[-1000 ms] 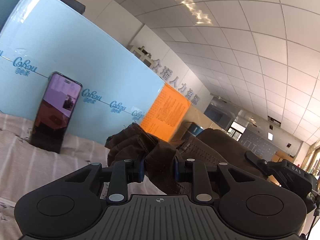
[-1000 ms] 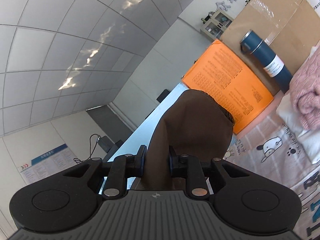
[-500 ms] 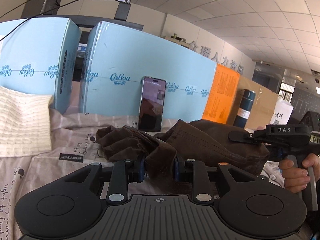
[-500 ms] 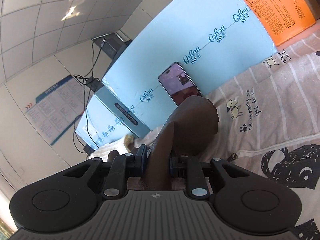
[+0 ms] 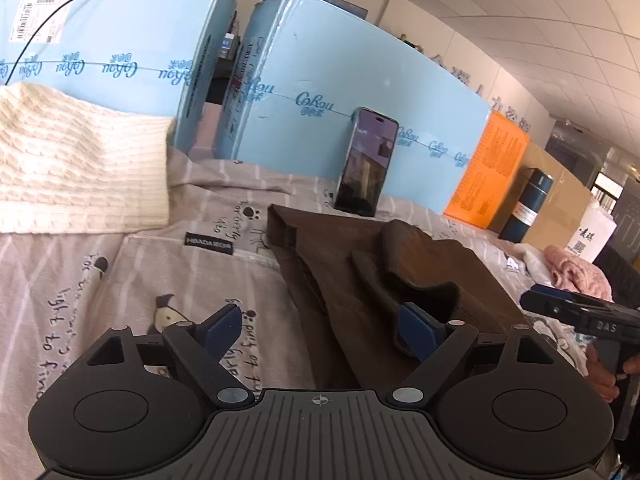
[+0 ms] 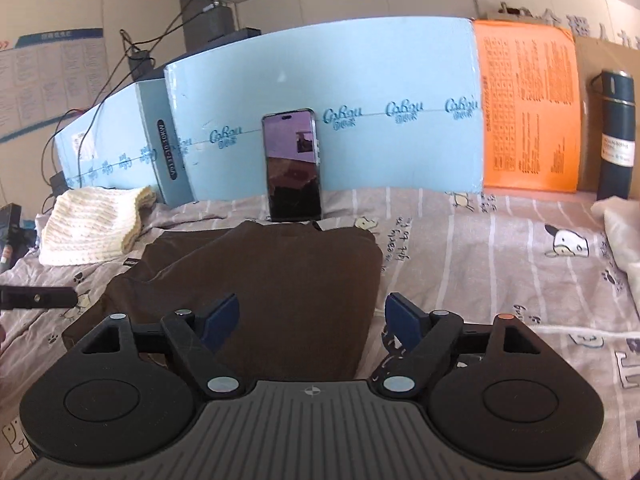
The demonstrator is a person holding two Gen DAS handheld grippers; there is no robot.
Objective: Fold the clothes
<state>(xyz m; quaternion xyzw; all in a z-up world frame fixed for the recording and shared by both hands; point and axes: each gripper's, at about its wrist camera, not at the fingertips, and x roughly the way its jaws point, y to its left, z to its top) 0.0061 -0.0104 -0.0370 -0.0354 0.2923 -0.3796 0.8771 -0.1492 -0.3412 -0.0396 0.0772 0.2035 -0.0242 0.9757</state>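
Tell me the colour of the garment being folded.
Dark brown garment, clearest in the right wrist view.

printed bedsheet [image 6: 460,264], brown garment [image 6: 280,280], phone [image 6: 292,164]

brown garment [image 6: 280,280]: 1 | cream knit [image 5: 76,160]: 1 | phone [image 6: 292,164]: 1 | flask [image 6: 616,132]: 1 | blue boxes [image 5: 344,92]: 2

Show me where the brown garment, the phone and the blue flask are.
brown garment [image 6: 288,280], right wrist view, middle of the folded cloth
phone [image 6: 292,164], right wrist view, centre of the screen
blue flask [image 6: 616,128], right wrist view, middle of the body
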